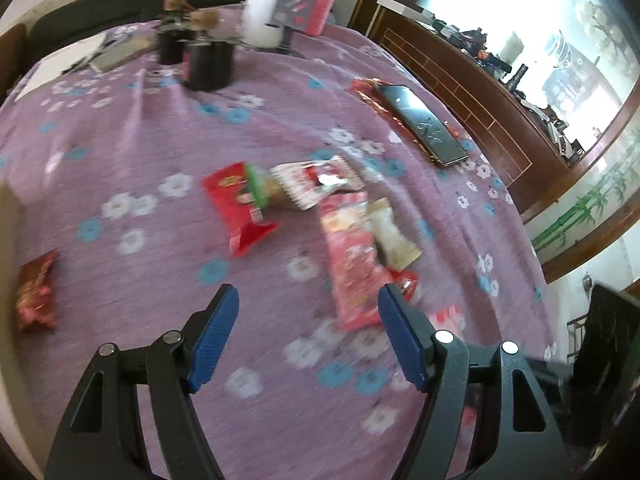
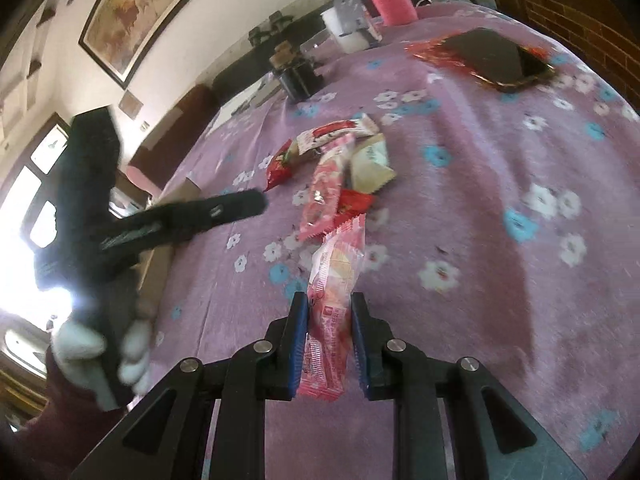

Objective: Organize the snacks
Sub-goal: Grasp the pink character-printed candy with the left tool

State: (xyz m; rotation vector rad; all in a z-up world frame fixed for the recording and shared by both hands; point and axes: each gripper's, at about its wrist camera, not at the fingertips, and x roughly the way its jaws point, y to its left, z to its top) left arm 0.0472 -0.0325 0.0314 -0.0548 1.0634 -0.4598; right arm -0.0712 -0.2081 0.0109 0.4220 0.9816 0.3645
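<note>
Several snack packets lie in a loose pile on the purple flowered tablecloth: a red packet, a white-and-red packet, a long pink packet and a cream packet. My left gripper hovers just short of the pile, open, with nothing between its blue pads. In the right wrist view my right gripper is shut on a pink wafer packet, held above the cloth and pointing at the pile. The left gripper shows there too, held by a gloved hand.
A small red packet lies beside a cardboard box edge at the left. A phone rests on a red wrapper at the right. Dark jars, a white jar and a pink bottle stand at the back. A wooden cabinet borders the right side.
</note>
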